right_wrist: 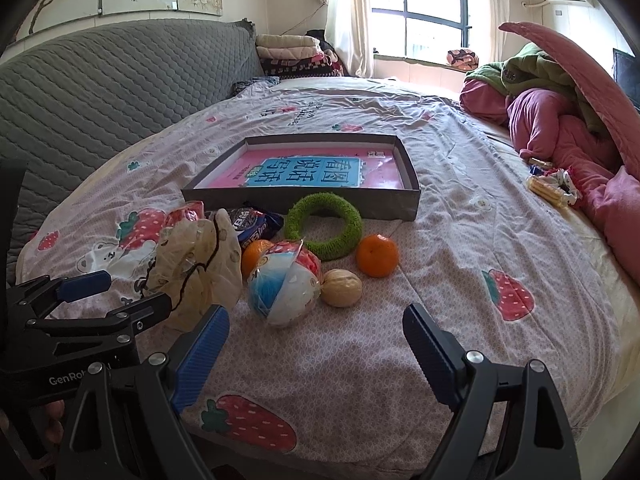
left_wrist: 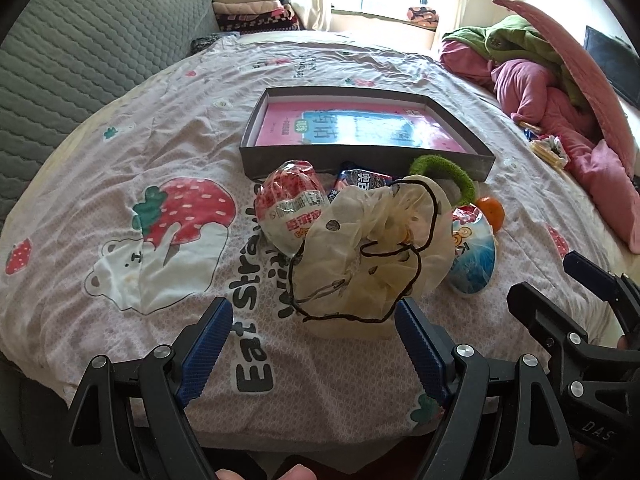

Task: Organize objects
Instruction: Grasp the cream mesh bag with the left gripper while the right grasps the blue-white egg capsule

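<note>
Ahead, both tongs, left gripper (left_wrist: 314, 338) and right gripper (right_wrist: 316, 344), are held wide apart, empty; snacks, oranges (right_wrist: 377, 255) and a green ring (right_wrist: 325, 225) are clustered before the box (right_wrist: 304, 196) on the strawberry bedsheet (right_wrist: 480, 240).

On my bedsheet (left_wrist: 168, 152) I read "Eat Straw" in big black letters. The pink book (right_wrist: 320, 172) in the box (right_wrist: 408, 200) carried "看图说话" on its blue panel. My left hand-held gripper (right_wrist: 116, 294) showed "GenRo", the rest hidden. Snack packet printing was too small to read.
</note>
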